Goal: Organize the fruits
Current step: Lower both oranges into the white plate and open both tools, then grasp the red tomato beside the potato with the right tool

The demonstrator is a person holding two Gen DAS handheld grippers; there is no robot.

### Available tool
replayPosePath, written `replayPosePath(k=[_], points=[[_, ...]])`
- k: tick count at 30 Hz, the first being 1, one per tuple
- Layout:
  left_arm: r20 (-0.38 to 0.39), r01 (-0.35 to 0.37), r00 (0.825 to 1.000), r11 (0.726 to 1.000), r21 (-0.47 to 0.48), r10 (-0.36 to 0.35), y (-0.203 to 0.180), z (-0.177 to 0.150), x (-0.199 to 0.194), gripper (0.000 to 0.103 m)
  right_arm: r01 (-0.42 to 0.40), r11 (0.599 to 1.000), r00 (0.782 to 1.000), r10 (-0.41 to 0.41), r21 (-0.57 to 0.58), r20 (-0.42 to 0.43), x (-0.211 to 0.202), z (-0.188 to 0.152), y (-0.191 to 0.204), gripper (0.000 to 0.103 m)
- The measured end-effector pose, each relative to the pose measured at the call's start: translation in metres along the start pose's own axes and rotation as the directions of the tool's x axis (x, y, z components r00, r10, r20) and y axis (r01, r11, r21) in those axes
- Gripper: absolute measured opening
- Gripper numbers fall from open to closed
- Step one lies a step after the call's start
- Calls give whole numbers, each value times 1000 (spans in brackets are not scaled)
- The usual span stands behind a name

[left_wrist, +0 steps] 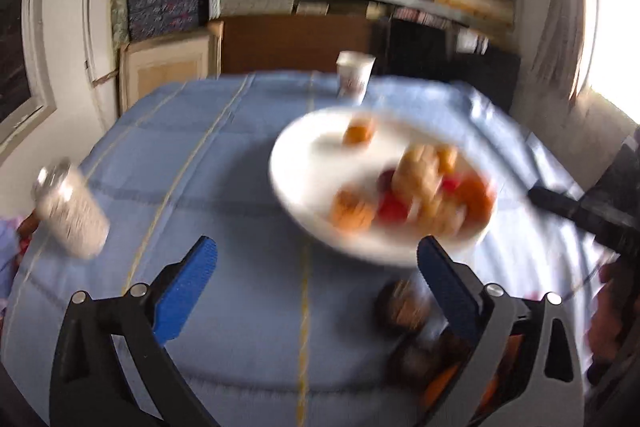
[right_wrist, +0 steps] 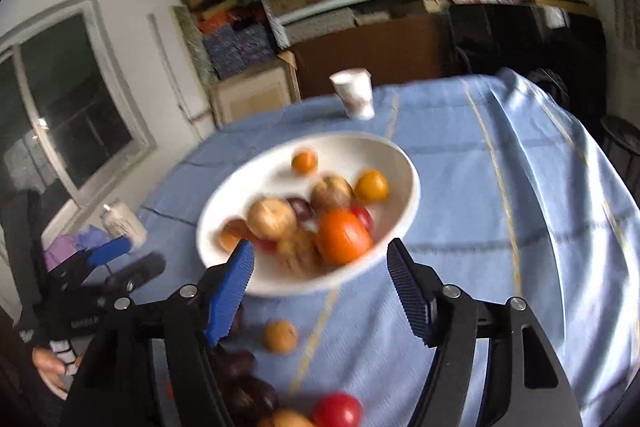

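White bowl (right_wrist: 404, 167) is already loaded with most of the fruit: a big orange one (right_wrist: 343, 235), a couple of tan ones, some small red and orange bits. So this looks like mid-job, with the leftovers on the blue tablecloth (right_wrist: 500, 195) not yet collected. Those stragglers sit on the near side of the bowl: a tan fruit (right_wrist: 280, 336), a red fruit (right_wrist: 337, 410) and some dark purple ones (right_wrist: 240, 363), all blurry.

Both claws are released and carrying nothing. The right gripper (right_wrist: 322, 291) hangs over the bowl's near rim, with the loose fruit below and behind its fingertips, so it'd probably need to pull back and drop down to reach the tan or red one. The left gripper (left_wrist: 316, 283) hangs near the bowl's front edge, a dark fruit (left_wrist: 402, 305) sitting just inside its right finger. Everything's smeared, so finer detail is a guess.
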State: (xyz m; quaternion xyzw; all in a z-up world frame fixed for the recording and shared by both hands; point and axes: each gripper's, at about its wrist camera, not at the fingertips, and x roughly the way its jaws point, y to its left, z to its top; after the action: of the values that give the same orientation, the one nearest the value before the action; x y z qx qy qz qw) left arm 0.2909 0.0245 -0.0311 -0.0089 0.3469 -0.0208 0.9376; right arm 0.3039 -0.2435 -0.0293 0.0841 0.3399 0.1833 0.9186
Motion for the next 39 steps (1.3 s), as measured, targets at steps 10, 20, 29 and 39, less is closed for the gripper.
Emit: replayPosePath(k=[10,20,29,39], points=[[-80,-53,995,998,-23,51,18,-26,0,98,64,996,998,-63,56,-31,-10,-23,-22,72],[-107,-68,992,997,-45,63,24,-27,2,98,102,994,994,-104,-50,-41,-18,-38,-8,73],[-115,-62,992,997,-36,57,21,-28,2,98,64,993,997,-67,-104,-33,-34,-46,-1,72],[-131,-50,990,998,-38,44,20,-28,8,98,9,982,994,-29,-190,-102,-40,-64,10,57]])
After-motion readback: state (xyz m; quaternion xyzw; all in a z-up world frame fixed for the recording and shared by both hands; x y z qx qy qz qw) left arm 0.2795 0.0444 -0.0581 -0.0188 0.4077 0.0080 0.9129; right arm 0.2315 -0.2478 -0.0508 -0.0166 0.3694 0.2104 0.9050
